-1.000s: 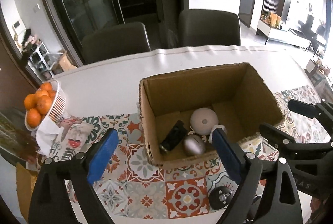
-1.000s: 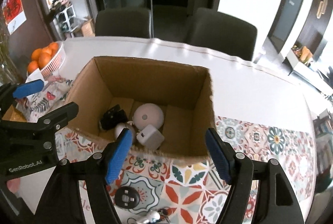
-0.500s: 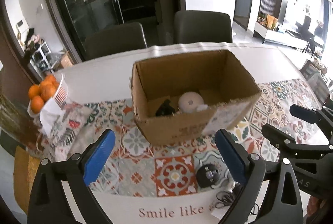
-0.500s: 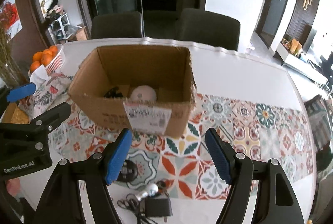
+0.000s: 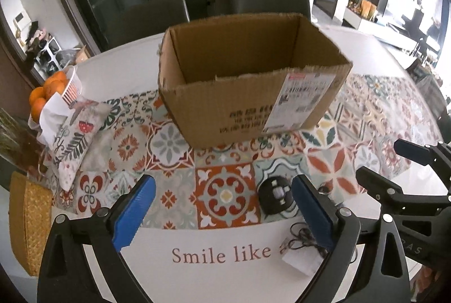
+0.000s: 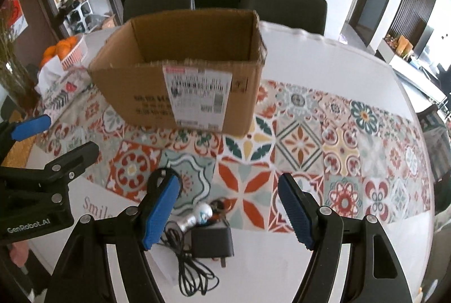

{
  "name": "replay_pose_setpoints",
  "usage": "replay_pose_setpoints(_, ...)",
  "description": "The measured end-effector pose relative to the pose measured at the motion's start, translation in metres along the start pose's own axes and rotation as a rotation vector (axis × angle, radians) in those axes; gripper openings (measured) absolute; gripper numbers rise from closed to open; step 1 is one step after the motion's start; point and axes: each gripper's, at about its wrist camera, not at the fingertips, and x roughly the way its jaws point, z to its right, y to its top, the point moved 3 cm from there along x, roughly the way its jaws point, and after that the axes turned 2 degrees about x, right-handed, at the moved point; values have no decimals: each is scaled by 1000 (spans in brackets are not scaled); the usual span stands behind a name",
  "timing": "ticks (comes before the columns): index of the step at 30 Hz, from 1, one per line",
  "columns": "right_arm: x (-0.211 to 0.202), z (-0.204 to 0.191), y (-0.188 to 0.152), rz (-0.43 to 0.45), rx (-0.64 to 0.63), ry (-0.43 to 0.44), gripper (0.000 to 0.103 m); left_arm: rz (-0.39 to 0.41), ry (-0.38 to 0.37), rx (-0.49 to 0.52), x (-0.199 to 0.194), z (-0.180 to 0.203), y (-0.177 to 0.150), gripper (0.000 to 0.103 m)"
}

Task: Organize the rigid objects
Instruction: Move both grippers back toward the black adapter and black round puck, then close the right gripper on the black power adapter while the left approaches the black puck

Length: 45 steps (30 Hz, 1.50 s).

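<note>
The left tongs (image 5: 222, 207) point steeply down toward the near edge of the counter (image 5: 231, 269), their jaws having just been opening; they now stand wide with nothing between the blue pads (image 5: 132, 214). The right tongs (image 6: 228, 207) tilt down the same way, just beside the left ones and nearer the counter's right end, jaws parted at a middling width, pads (image 6: 294, 211) gripping nothing. Each pair shows at the edge of the other's view
</note>
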Motion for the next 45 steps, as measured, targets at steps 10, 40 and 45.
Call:
replay_pose_setpoints(10, 32, -2, -35, -145, 18, 53, 73, -82, 30, 32, 23, 8, -27, 98)
replay_pose_setpoints(40, 101, -12, -78, -353, 2, 89, 72, -259, 56, 47, 76, 13, -65, 98)
replay_pose_setpoints(45, 106, -15, -83, -355, 19, 90, 71, -267, 51, 48, 79, 13, -67, 98)
